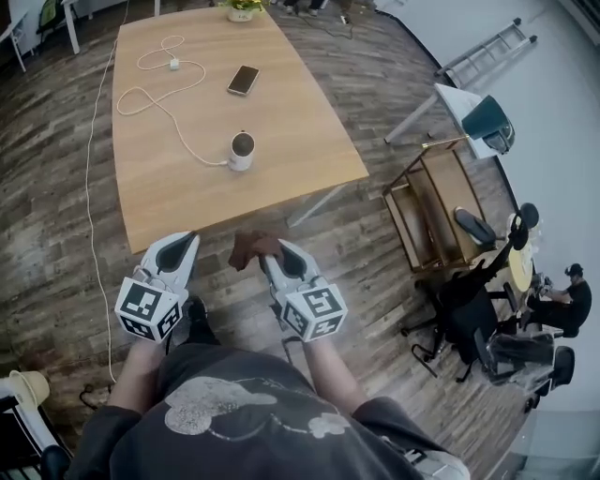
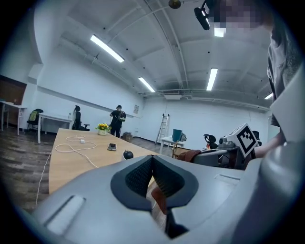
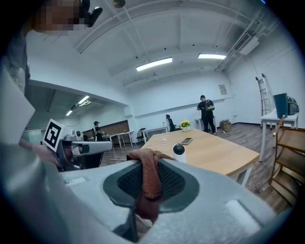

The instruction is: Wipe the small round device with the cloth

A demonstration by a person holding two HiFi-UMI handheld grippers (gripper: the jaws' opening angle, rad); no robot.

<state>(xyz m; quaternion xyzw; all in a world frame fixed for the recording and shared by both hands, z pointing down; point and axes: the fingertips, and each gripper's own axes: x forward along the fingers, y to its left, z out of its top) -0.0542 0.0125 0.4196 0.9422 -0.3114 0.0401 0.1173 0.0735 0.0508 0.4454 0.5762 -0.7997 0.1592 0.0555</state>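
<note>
Two grippers hang short of the near edge of the table, not yet over it. The right gripper has its jaws pressed together on the brown cloth, and a fold of the cloth stands up above the pads. The left gripper has its jaws closed on each other, with nothing between them.

The small round device stands upright on the table, close to its near edge and almost straight ahead of the cloth. I judge the step in hand to be carrying the cloth to the device. To do it well, the right gripper should come in low over the near edge and touch the dark top with the loose fold, not with the hard jaw tips. The device looks light, so a soft stroke is better, and the left gripper could steady its white body.

What may disturb is the white cable, which runs from the device toward the far left of the table; a pull on it could tip the device. Further on the table lies a phone, and at the far edge stands a flower pot. Off the right side of the table are a wooden rack and a ladder, well apart from the work.
</note>
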